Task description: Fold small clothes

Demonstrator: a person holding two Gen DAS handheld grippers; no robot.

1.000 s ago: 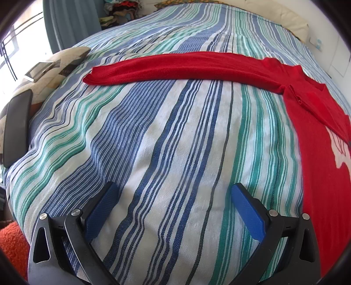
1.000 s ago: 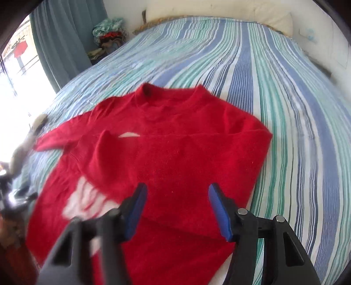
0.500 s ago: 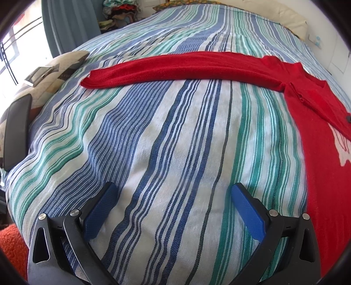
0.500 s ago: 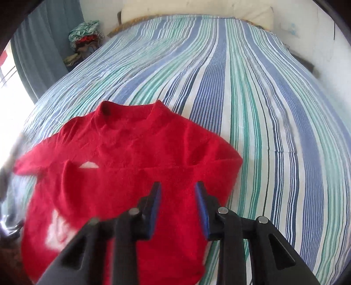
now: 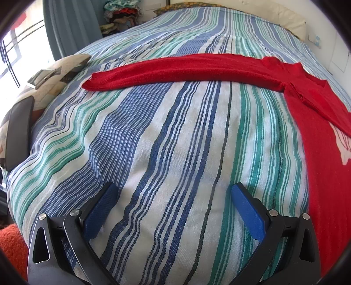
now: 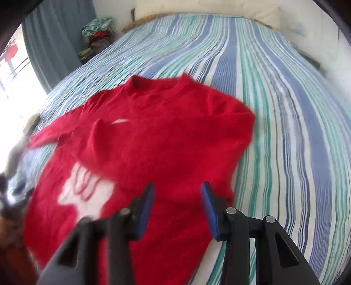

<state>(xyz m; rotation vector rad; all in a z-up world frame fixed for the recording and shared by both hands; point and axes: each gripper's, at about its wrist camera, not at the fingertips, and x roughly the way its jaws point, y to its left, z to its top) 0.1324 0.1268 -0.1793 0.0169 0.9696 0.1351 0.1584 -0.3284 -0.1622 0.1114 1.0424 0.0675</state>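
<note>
A small red sweater with a white print lies flat on the striped bed. Its right sleeve is folded in across the chest. The other sleeve stretches straight out to the left across the bedspread in the left wrist view, with the sweater's body at the right edge. My right gripper hovers over the sweater's lower right part, jaws opening, nothing between them. My left gripper stands wide open above bare bedspread, well short of the sleeve.
A patterned cushion and a dark flat object sit at the bed's left edge. A pile of clothes and a blue curtain stand beyond the far left corner. A pillow lies at the headboard.
The right gripper narrowed, slid right over the sweater, then came back left and widened again. The left gripper stayed where it was, open.
</note>
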